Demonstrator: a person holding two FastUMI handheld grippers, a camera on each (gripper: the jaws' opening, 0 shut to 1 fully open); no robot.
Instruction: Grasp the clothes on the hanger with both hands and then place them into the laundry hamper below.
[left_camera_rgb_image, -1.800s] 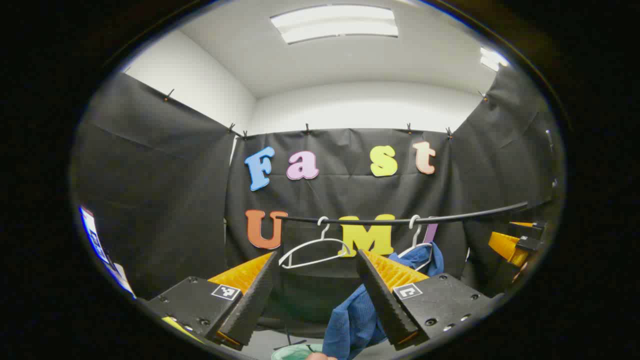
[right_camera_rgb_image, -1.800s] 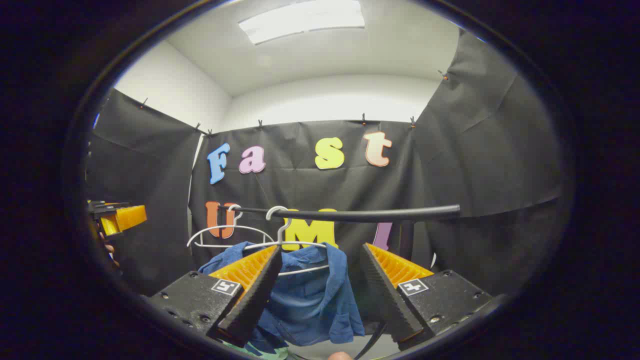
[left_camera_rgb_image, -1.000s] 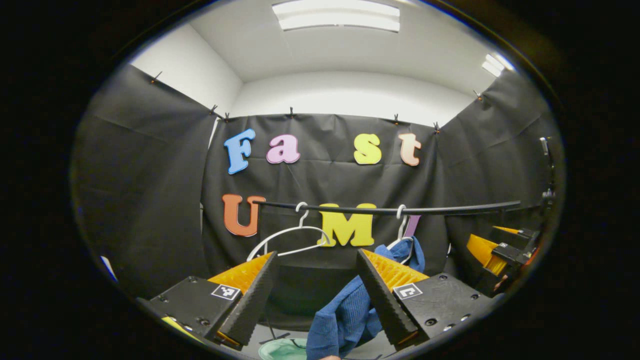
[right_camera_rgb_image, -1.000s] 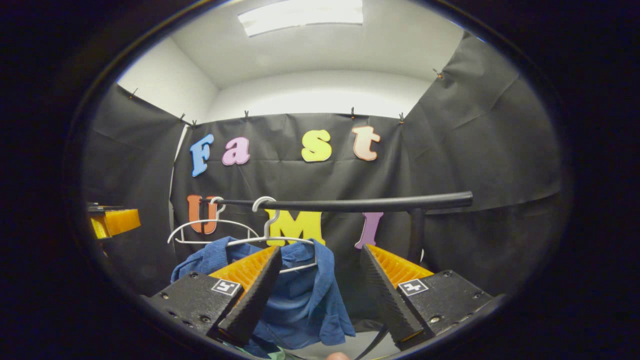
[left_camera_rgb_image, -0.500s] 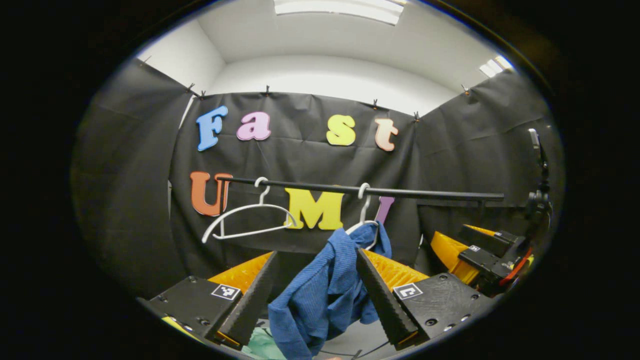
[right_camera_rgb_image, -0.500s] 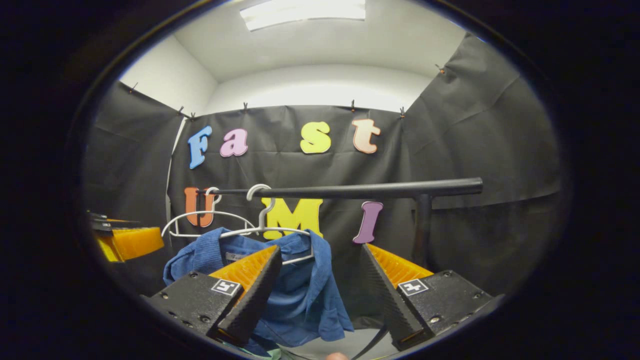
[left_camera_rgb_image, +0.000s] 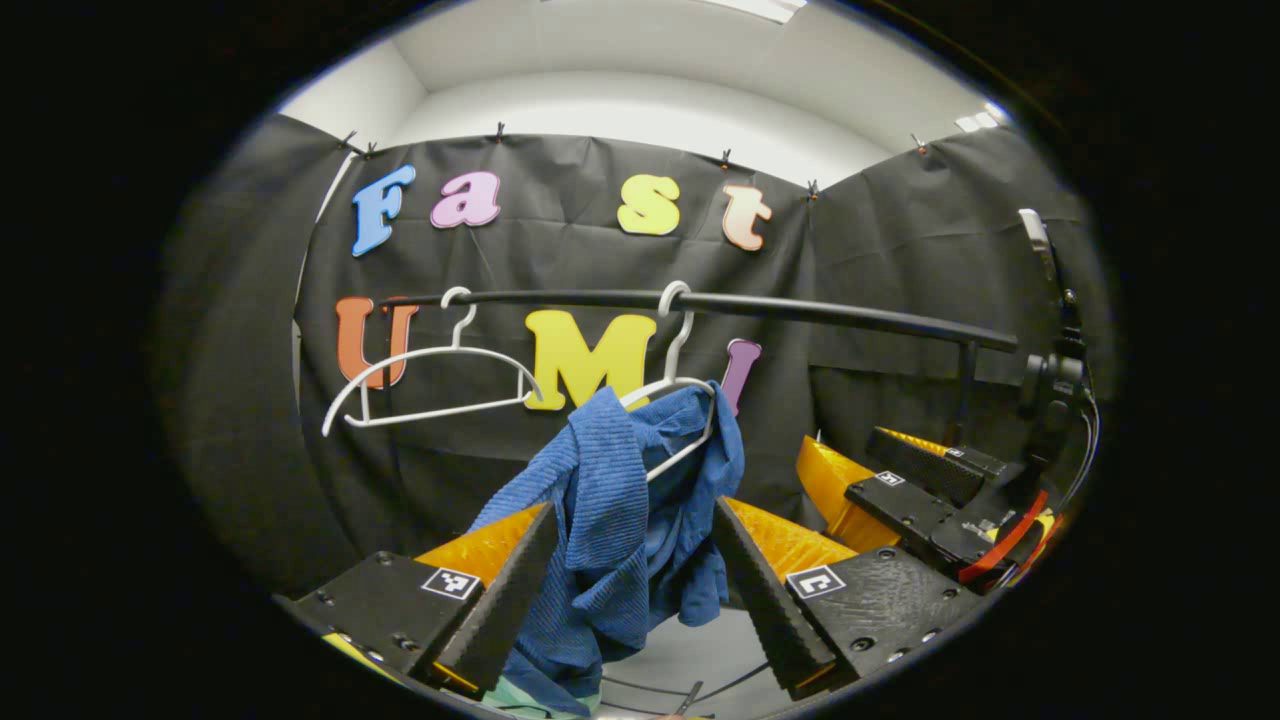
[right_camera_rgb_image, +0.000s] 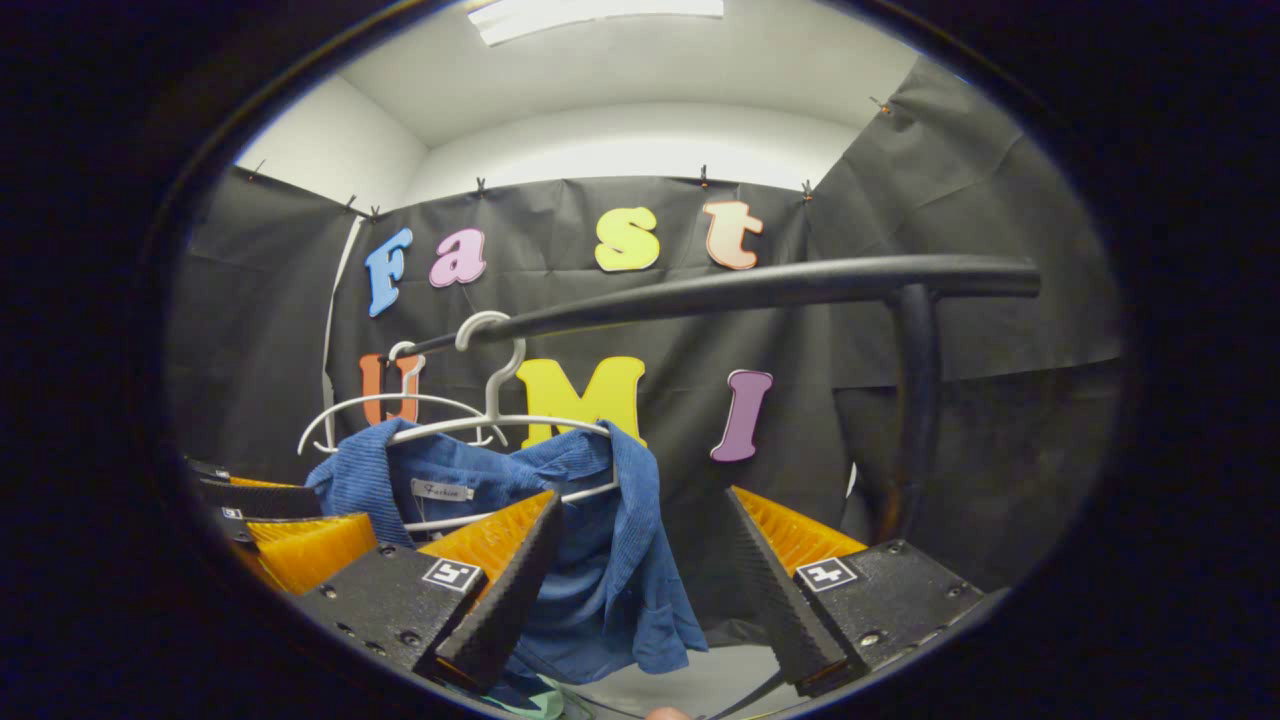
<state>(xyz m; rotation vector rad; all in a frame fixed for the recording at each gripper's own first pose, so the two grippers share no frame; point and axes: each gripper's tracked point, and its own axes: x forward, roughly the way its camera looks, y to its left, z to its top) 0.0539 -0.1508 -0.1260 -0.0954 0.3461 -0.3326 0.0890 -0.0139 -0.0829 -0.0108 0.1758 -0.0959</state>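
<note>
In the left gripper view, the left tongs (left_camera_rgb_image: 625, 570) stood open, the blue shirt (left_camera_rgb_image: 620, 500) hanging between their fingers but not pinched. The shirt draped from a white hanger (left_camera_rgb_image: 672, 385) at twelve o'clock, on the black rail (left_camera_rgb_image: 800, 308). A second, bare hanger (left_camera_rgb_image: 425, 375) hung at ten o'clock. The right tongs (left_camera_rgb_image: 890, 480) sat at three o'clock. A scrap of green at six o'clock was perhaps the hamper (left_camera_rgb_image: 515, 698).

In the right gripper view, the right tongs (right_camera_rgb_image: 640, 575) were open too, the shirt (right_camera_rgb_image: 590, 540) at seven o'clock, overlapping the near finger.

Count: one shirt, two hangers, one rail.

Risk: closing on loose fabric alone could drag the hanger off the rail, or snag the collar.
</note>
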